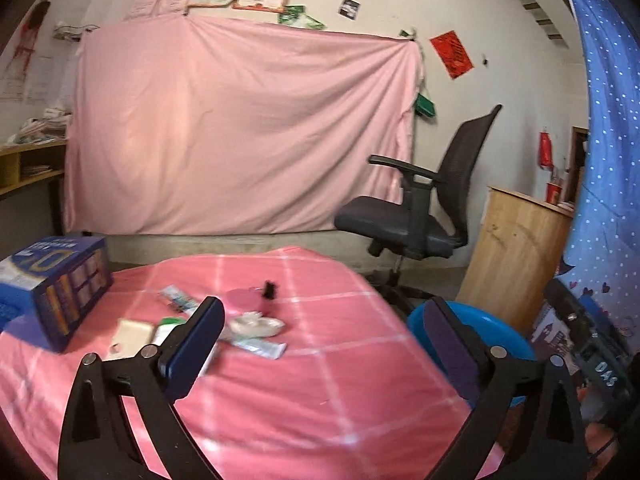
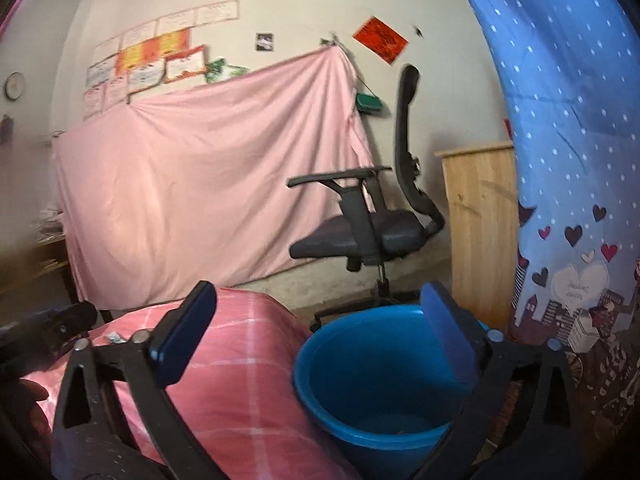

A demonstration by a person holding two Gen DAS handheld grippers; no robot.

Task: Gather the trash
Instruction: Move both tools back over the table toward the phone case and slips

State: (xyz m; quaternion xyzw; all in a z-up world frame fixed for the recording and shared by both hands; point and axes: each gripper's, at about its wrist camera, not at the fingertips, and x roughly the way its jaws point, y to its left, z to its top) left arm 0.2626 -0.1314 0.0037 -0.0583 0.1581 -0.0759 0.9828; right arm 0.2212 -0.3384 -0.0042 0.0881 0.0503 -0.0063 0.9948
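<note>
Several scraps of trash (image 1: pixel 248 330) lie bunched on the pink checked tabletop (image 1: pixel 320 392), so the job reads as in between pieces: both tools are empty and the next piece has yet to be fetched. Farthest left on the cloth stands a blue carton (image 1: pixel 56 284), which looks like a product box rather than litter, though that is a guess. Just right of it sit a pale flat card, a green-and-white tube, crumpled white wrappers, a foil sachet and a pink round lid with a small black clip beside it; blur keeps me from naming them more surely. The left hand-held gripper (image 1: pixel 320 344) hovers low over the near side of the cloth, tilted slightly down, its jaws spread wide with nothing between them and its left pad in front of the pile's near edge. The next move, I judge, calls for it to advance to the pile, settle over one scrap and close. Further right, off the edge of the cloth, a blue bucket (image 2: pixel 340 400) stands on the floor, the likely bin; something small and dim lies at its bottom. The right hand-held gripper (image 2: pixel 316 344) is held nearly level above the rim, jaws wide and empty.
</note>
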